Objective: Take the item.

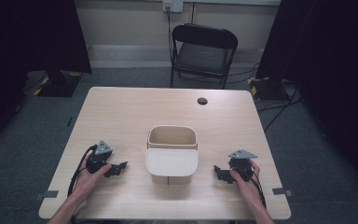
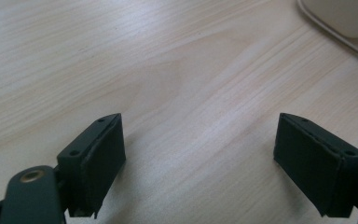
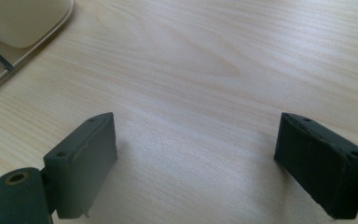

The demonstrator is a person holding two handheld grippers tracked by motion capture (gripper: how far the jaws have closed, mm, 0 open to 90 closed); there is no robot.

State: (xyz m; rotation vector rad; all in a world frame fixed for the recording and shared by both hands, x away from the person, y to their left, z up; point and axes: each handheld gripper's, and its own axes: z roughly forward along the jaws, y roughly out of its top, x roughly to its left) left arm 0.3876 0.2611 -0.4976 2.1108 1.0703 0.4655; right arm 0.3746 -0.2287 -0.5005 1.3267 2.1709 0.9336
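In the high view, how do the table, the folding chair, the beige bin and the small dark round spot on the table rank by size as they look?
Largest to smallest, as they look:
1. Table
2. Folding chair, though it stands farther from the camera, so it looks smaller than it is
3. Beige bin
4. Dark round spot

We see a light wooden table [image 1: 121, 116] | a beige open bin [image 1: 172, 154] sits near its middle, front lid flap lying flat | a dark round grommet [image 1: 202, 101] near the far edge | grey tape tabs [image 1: 46, 194] at both near corners
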